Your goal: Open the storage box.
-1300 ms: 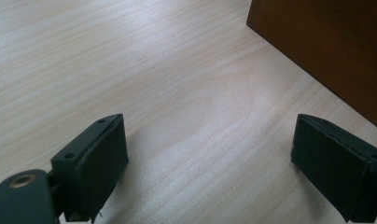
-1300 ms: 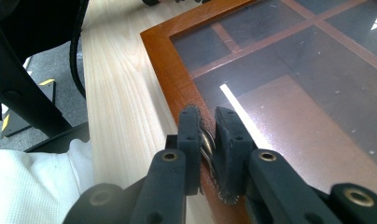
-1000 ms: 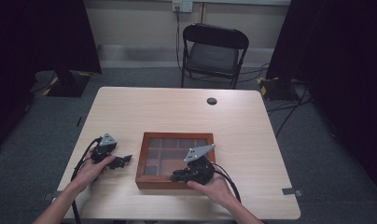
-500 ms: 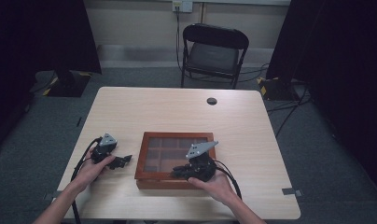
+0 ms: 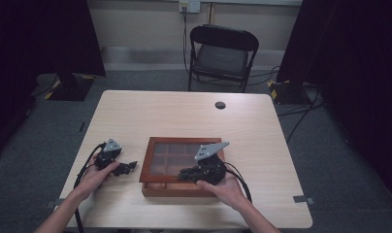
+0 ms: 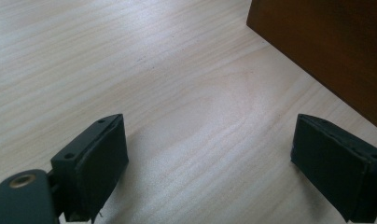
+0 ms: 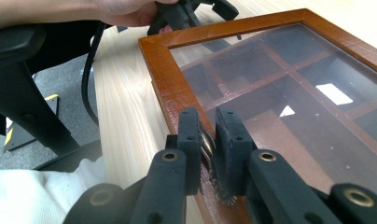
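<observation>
Latch (image 7: pixel 210 149) on the box (image 5: pixel 184 167) near edge is being pinched by the right gripper (image 7: pixel 206 140); left gripper (image 6: pixel 210 163) is being held open beside it.

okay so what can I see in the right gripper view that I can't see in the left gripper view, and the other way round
Right gripper view: the right tool pinches a small metal latch on the box frame, with the glass lid, the compartments beneath it, and the left tool in a hand farther off.
Left gripper view: the left tool's pads stand wide apart above bare table.
Both: the wooden box and the tabletop.
</observation>
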Tool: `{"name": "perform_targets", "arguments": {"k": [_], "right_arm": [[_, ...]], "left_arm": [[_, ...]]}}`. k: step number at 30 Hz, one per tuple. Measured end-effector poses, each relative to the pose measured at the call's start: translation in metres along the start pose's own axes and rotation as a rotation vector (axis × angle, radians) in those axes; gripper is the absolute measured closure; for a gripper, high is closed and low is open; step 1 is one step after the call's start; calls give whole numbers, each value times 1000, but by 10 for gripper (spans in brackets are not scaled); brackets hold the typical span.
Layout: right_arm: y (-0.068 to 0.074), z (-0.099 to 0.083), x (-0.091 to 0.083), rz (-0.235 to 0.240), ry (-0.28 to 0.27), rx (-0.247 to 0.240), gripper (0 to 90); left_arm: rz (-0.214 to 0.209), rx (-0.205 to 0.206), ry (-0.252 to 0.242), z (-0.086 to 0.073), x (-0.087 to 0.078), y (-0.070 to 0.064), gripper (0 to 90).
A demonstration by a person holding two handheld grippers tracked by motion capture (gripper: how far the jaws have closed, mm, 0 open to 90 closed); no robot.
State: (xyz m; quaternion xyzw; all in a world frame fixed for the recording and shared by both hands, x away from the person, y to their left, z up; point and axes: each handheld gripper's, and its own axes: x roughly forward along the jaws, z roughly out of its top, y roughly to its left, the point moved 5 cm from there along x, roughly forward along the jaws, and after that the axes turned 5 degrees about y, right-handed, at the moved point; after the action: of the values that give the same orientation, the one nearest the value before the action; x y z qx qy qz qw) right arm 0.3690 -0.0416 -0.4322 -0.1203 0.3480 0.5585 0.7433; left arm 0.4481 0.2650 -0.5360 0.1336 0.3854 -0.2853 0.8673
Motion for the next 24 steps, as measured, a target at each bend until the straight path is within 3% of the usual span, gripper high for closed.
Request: {"name": "perform_targets", "arguments": {"k": [24], "right_arm": [[-5,22,-15,1,-16,1,815]], "left_arm": [[0,1,-1,0,0,0,100]]}}
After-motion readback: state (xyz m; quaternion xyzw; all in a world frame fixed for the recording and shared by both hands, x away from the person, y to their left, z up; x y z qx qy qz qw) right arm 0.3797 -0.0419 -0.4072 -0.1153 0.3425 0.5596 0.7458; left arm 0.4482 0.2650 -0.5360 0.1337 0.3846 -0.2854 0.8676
